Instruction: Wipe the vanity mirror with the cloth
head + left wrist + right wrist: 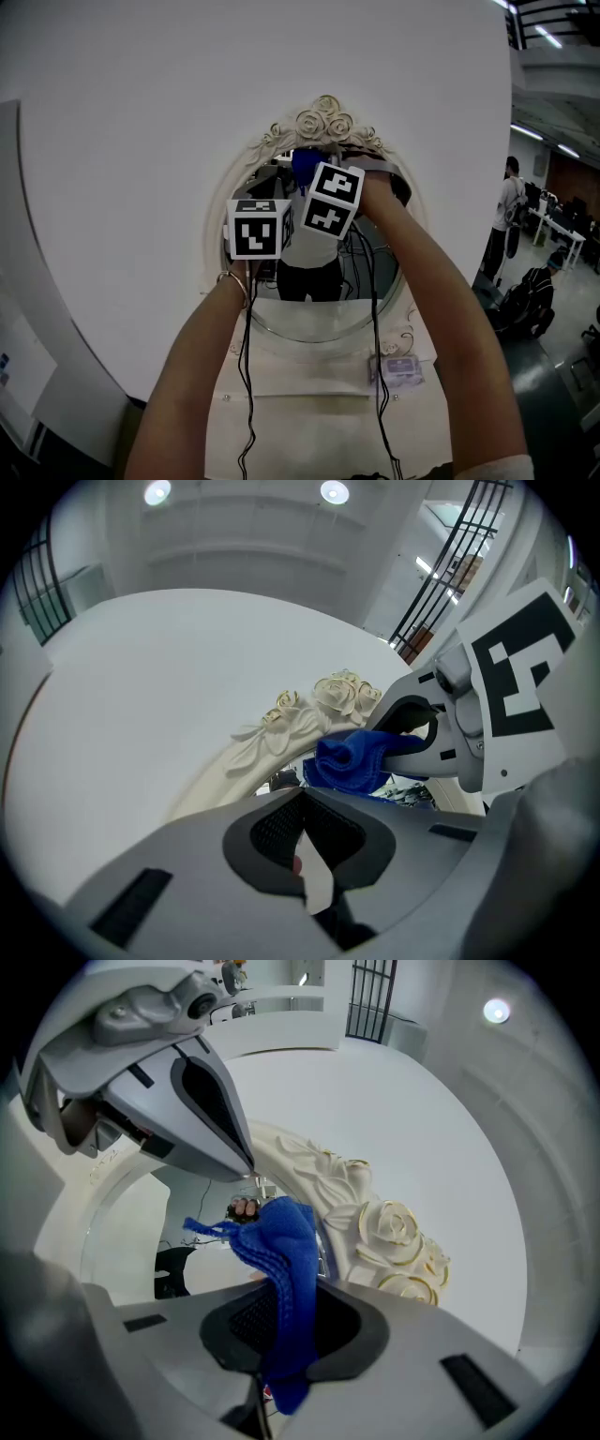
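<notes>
In the head view my forearms fill the foreground, and the marker cubes cover the jaws of both the left gripper point(260, 228) and the right gripper point(330, 202). Only a blue scrap of the cloth point(303, 167) peeks out above the right cube. The gripper views show what that one hides. My left gripper point(305, 847) has its jaws pressed together. My right gripper point(279, 1340) is clenched on the cloth point(281, 1246), which stands up from the jaws in a folded bunch. The cloth sits at the top of the vanity mirror point(314, 323), just under the rose crest point(394, 1227) of its frame. Whether it touches the glass I cannot tell. From the left gripper view the cloth point(352, 759) lies beyond my closed jaws, held in the right gripper point(412, 735) beside the crest point(328, 697).
</notes>
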Motion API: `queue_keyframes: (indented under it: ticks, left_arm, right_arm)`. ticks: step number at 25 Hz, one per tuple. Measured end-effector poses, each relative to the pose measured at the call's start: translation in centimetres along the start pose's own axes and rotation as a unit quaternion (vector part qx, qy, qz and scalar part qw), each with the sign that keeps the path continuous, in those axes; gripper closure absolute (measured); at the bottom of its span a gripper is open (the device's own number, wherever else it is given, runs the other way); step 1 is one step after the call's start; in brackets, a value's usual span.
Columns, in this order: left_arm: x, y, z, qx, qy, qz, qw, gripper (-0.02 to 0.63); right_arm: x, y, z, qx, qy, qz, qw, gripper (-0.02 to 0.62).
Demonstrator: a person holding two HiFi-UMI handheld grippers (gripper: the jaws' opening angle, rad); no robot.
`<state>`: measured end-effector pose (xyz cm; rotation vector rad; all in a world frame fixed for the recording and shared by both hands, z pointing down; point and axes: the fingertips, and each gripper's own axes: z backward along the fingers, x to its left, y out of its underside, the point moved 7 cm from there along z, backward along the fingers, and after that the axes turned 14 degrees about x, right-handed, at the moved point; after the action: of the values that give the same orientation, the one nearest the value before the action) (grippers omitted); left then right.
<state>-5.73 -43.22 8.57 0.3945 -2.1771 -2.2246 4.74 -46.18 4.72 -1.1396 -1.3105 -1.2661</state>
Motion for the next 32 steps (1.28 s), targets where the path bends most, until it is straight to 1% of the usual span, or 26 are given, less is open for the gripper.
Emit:
queue_keyframes:
  ticks: [4,10,12,15,20,25,27,32]
  left_arm:
    - [-0.1,0.8,0.4,0.001,0.002,0.009,1.0,0.6]
    - [-0.7,4.4,0.6,0.035,0.003,0.009,0.9994,0.601]
    - [-0.8,5.7,0.7,0.045,-0.003,0.007,0.999,0.6]
    - [-1.1,8.4,0.9,0.067,-0.005,0.015,0.9976,0.6]
    - [-1.7,13.7,1.1,0.093,0.002,0.022,0.9955,0.6]
    - [-1.6,18.5,1.4,0.119,0.002,0.049,0.9917,0.601]
    - [-1.9,20.6,1.5,0.131,0.001,0.054,0.9899,0.6]
    - [-3.1,24.0,1.8,0.14,0.009,0.047,0.989,0.6]
  right_arm:
    - [1.7,0.1,0.1,-0.001,-0.013,0.007,1.0,0.529]
    - [6.0,0.1,0.3,-0.004,-0.044,0.021,0.999,0.529]
    - [7.6,0.1,0.3,-0.005,-0.055,0.028,0.998,0.529]
    - [10.3,0.2,0.3,-0.01,-0.075,0.032,0.997,0.529]
    - [14.8,0.5,-0.3,-0.014,-0.113,0.023,0.993,0.529]
    - [18.9,0.9,-0.6,-0.017,-0.154,0.0,0.988,0.529]
    - [20.5,1.1,-0.6,-0.018,-0.166,-0.003,0.986,0.529]
    - [24.0,1.6,-0.7,-0.015,-0.193,0.0,0.981,0.529]
